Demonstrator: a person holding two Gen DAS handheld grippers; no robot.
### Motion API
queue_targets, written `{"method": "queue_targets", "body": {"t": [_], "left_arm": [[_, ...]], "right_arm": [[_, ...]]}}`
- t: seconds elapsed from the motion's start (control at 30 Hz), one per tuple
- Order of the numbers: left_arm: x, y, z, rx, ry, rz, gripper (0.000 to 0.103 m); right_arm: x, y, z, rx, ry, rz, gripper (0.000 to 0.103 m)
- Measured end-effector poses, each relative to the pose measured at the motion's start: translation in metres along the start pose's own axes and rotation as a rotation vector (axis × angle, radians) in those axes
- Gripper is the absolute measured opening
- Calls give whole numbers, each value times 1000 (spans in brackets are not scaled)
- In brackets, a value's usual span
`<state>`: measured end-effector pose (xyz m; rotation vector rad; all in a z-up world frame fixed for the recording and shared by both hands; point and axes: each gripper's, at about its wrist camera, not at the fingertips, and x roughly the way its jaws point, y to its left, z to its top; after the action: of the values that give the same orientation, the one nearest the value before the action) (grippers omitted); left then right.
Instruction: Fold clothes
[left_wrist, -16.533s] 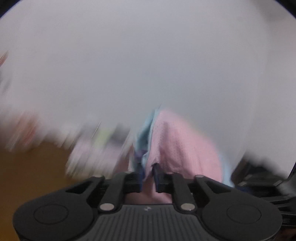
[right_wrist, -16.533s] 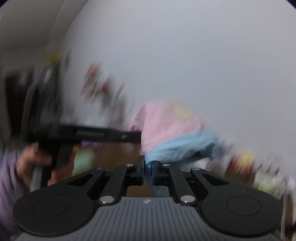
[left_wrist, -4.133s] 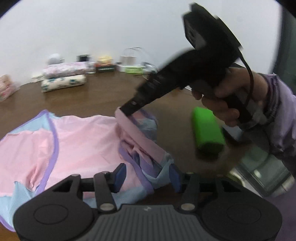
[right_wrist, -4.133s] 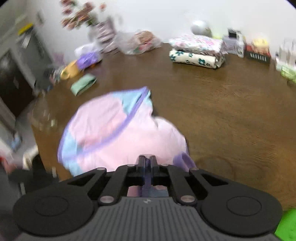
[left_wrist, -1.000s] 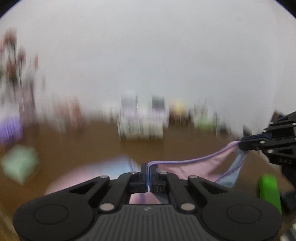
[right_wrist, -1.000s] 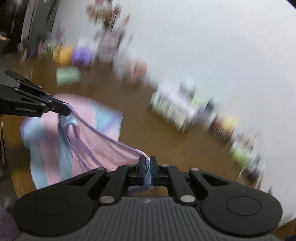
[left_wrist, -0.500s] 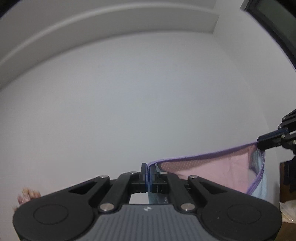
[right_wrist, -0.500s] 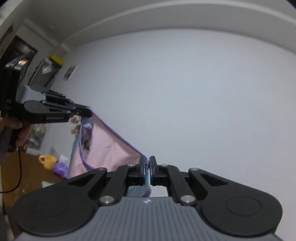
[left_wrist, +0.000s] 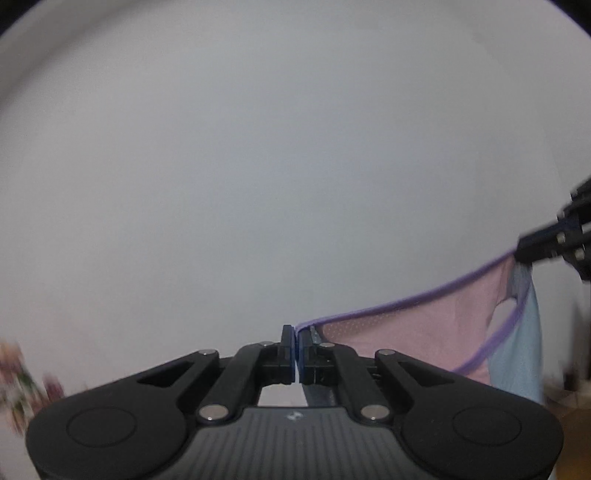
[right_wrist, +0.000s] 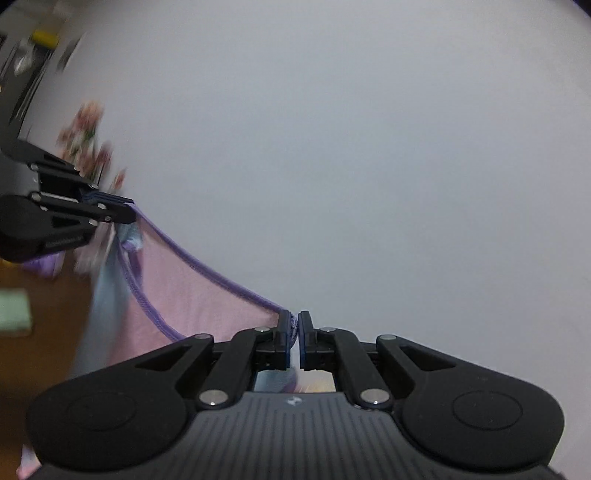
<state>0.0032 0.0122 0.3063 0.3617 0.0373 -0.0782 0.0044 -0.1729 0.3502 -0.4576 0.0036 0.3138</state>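
Note:
A pink and light-blue garment (left_wrist: 436, 332) with purple trim hangs in the air, stretched between both grippers. My left gripper (left_wrist: 296, 334) is shut on one end of its purple edge; the same gripper (right_wrist: 129, 212) appears at the left of the right wrist view. My right gripper (right_wrist: 294, 325) is shut on the other end of that edge, and its fingers (left_wrist: 532, 247) show at the right of the left wrist view. The garment (right_wrist: 192, 291) sags between them and hangs down below. Both cameras point up at a white wall.
A brown wooden table (right_wrist: 51, 332) lies low at the left of the right wrist view, with a pale green folded item (right_wrist: 13, 310) on it. Blurred flowers (right_wrist: 86, 140) stand by the wall. A dark cabinet (right_wrist: 22, 74) is at the far upper left.
Both grippers keep their hold on the purple edge. The views have tilted down slightly, so the table and flowers come back into sight, and the edge sags more.

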Motion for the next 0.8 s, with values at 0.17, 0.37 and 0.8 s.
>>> {"method": "queue_targets", "body": {"t": [0.17, 0.37, 0.8], "left_arm": [[-40, 5, 30, 34, -140, 24, 1], [-82, 0, 26, 70, -206, 13, 1], [-102, -30, -258, -598, 486, -465, 27]], "right_arm": [[-75, -5, 44, -58, -164, -58, 3], [-135, 49, 10, -143, -109, 27, 3], [-110, 120, -163, 74, 517, 529, 23]]}}
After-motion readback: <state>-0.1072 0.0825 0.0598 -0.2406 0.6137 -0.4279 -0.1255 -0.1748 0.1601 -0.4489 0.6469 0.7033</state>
